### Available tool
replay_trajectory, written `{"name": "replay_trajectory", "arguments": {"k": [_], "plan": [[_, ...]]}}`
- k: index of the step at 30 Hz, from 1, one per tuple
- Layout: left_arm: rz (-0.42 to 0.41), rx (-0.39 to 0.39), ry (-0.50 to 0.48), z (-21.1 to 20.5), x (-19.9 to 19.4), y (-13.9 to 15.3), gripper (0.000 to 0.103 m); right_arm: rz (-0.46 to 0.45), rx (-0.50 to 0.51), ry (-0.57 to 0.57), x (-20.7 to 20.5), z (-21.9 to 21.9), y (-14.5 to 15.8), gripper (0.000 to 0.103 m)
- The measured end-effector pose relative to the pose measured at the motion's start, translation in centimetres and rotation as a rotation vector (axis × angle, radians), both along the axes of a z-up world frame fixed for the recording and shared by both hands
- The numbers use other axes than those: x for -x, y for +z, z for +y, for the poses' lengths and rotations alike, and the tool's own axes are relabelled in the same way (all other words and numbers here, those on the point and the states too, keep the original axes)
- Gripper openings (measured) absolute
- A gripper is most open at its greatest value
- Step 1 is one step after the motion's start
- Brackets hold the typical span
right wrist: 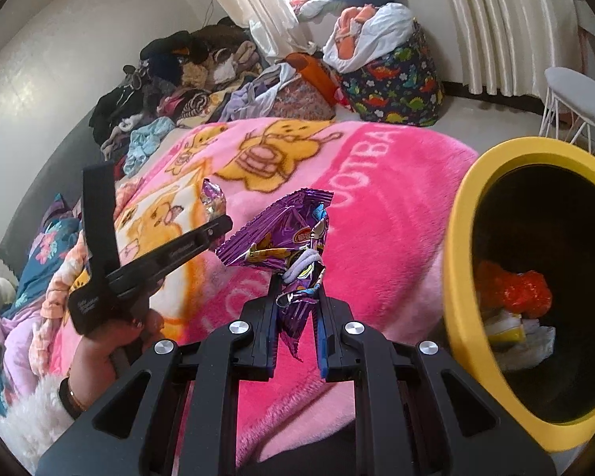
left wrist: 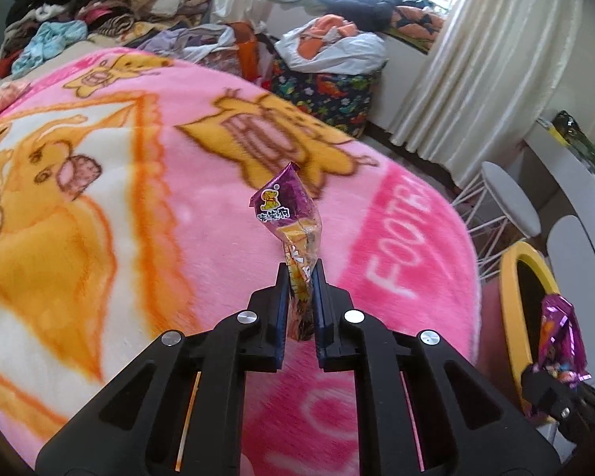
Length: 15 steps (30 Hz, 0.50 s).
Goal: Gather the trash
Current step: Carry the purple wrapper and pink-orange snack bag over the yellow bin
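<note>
Right wrist view, bin (right wrist: 462, 261) cut off, purple wrapper (right wrist: 281, 234) clamped, print unreadable.

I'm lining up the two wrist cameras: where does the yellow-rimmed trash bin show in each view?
Left wrist view: yellow-rimmed trash bin at the right edge, behind the right gripper.
Right wrist view: the bin fills the right side, trash inside.
Shared landmark: pink blanket.

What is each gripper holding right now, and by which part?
Left gripper pinches a purple-orange snack wrapper by its lower end. Right gripper clamps a crumpled purple wrapper near its bottom.
</note>
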State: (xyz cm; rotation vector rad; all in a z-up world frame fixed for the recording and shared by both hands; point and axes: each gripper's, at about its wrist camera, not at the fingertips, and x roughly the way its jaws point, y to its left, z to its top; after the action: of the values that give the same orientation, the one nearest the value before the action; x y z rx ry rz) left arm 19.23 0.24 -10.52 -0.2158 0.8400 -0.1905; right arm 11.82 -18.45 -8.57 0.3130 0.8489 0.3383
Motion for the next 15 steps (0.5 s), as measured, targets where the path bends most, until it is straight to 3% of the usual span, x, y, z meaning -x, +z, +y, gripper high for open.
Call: {"name": "replay_trajectory", "arguments": {"k": [15], "plan": [[-0.103,0.006,-0.093,-3.3,3.8,4.0,0.006,-0.058,-0.005,-0.104,2.1,-4.7,2.0,0.014]]}}
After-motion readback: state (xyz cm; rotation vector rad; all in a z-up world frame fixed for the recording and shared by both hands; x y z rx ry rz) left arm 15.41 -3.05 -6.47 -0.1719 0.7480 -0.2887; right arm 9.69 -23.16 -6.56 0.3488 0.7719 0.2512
